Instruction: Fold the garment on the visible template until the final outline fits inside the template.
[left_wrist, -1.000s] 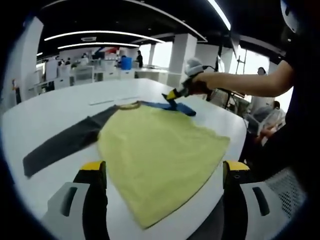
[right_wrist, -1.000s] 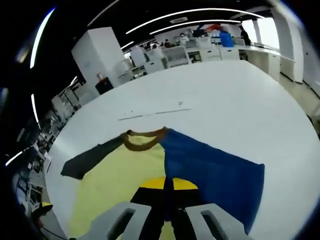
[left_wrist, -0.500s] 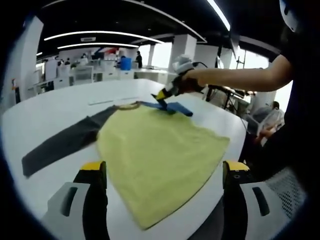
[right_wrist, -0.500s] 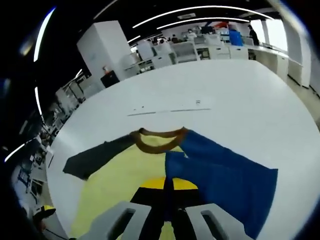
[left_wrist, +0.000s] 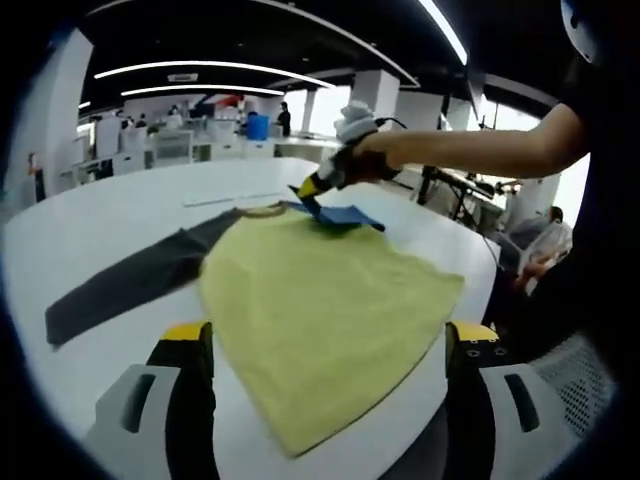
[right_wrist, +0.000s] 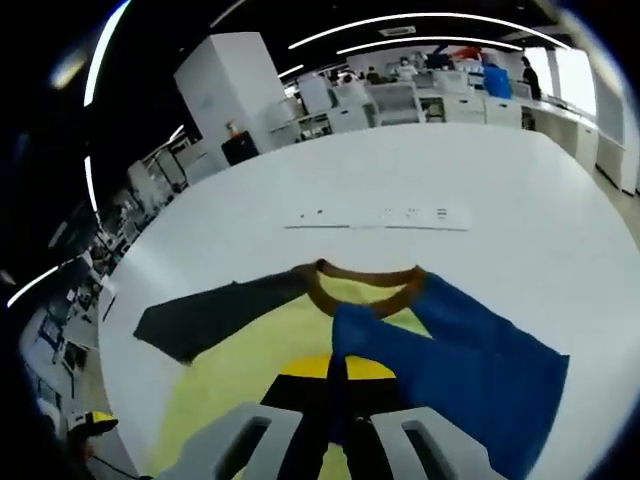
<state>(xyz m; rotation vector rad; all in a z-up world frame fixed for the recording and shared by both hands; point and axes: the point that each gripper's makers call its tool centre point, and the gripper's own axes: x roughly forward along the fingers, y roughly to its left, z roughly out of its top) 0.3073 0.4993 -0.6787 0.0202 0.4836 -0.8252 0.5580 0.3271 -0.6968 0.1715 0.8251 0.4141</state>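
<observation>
A yellow shirt body (left_wrist: 320, 300) lies flat on the white table (left_wrist: 120, 210), with a brown collar (left_wrist: 262, 209) and a dark grey sleeve (left_wrist: 120, 285) stretched to the left. My right gripper (left_wrist: 308, 190) is shut on the blue sleeve (left_wrist: 340, 214) and holds it over the shirt near the collar. In the right gripper view the blue sleeve (right_wrist: 460, 370) spreads right of my shut jaws, the collar (right_wrist: 365, 290) is ahead and the grey sleeve (right_wrist: 215, 315) is to the left. My left gripper (left_wrist: 325, 345) stands open at the shirt's hem, holding nothing.
A thin marked line (right_wrist: 375, 222) runs across the table beyond the collar. A person's arm (left_wrist: 480, 155) reaches in from the right. Desks and pillars (right_wrist: 240, 90) stand far behind the table.
My right gripper has carried the blue sleeve leftward over the shirt, toward the collar. The left gripper has stayed put.
</observation>
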